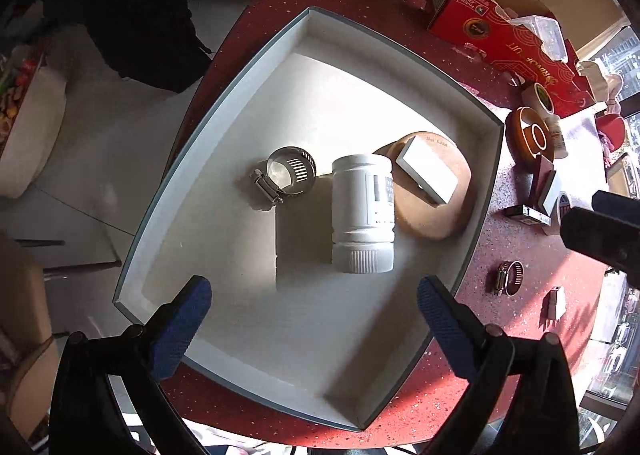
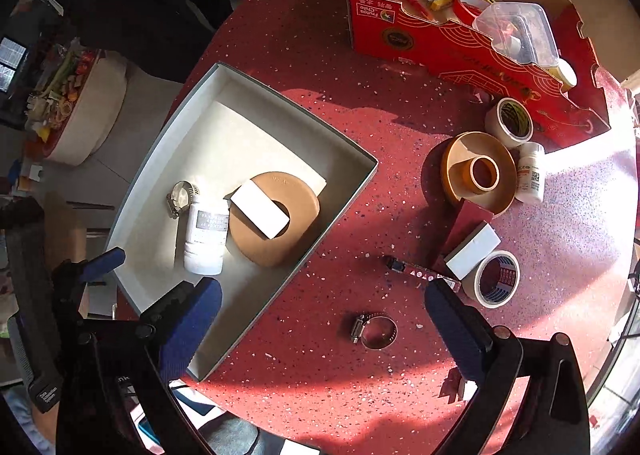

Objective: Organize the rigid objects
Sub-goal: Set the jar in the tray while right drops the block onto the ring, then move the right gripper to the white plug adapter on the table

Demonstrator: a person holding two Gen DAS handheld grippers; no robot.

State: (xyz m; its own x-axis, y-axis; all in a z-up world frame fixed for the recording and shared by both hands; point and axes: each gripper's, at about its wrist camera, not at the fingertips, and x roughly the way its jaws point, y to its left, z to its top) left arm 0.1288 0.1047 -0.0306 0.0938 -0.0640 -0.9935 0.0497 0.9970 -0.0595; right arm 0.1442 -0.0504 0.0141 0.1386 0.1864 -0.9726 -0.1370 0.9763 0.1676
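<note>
Right now both of your tongs hang released above the red speckled counter (image 2: 320, 115), each pointing almost straight down. Your left tongs (image 1: 314, 295) are spread wide over the white tray (image 1: 490, 159), with nothing between the blue pads (image 1: 188, 319). Take that tray as your landmark. Inside it a white bottle (image 1: 362, 215) lies on its side near the middle, cap toward your tongs. Just beside the bottle, on the side away from the open counter, a hose clamp (image 1: 286, 175) rests on the tray floor, apart from the bottle. On the bottle's other side a tan ring (image 1: 436, 211) lies flat, touching or nearly touching it, and a white block (image 1: 426, 169) sits tilted across the ring's hole.

Your right tongs (image 2: 322, 319) are also wide apart and empty, one blue pad over the tray's near corner and the other over bare counter. Between them, outside the tray, a second hose clamp (image 2: 374, 331) lies on the counter. Farther from the tray sit a thin dark stick (image 2: 420, 273), a roll of tape (image 2: 496, 279) touching another white block (image 2: 472, 251), an orange dish (image 2: 478, 173) with a small ring in it, a small white bottle (image 2: 530, 173) standing just beside the dish, and a beige tape roll (image 2: 508, 121). Well beyond the tray a red carton (image 2: 460, 43) holds pens and a clear container
</note>
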